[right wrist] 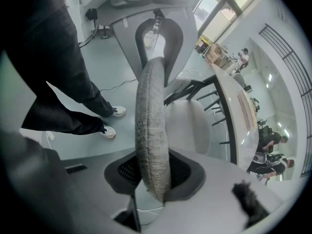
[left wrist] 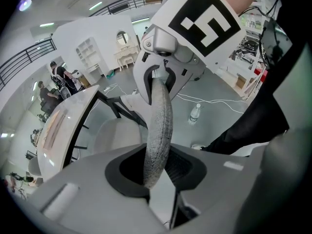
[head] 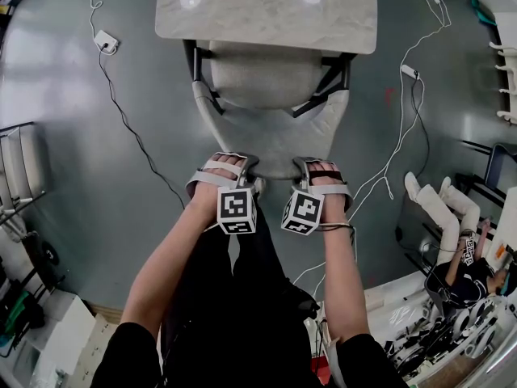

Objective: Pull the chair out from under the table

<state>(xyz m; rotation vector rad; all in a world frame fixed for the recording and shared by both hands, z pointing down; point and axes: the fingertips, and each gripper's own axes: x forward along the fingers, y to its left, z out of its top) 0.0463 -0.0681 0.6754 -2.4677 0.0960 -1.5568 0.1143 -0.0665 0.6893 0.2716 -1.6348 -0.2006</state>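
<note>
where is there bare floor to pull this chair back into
Bare floor lies left of the chair, out to the black cable, and right of it up to the white cables. Straight behind it the person's legs stand. Lower right is crowded with clutter.

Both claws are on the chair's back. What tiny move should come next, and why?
Probably a slow, straight pull back toward the person. The left claw and right claw both look clamped on the rim of the backrest, side by side, while the seat sits partly under the table. Pulling evenly with both should keep it from twisting.
</note>
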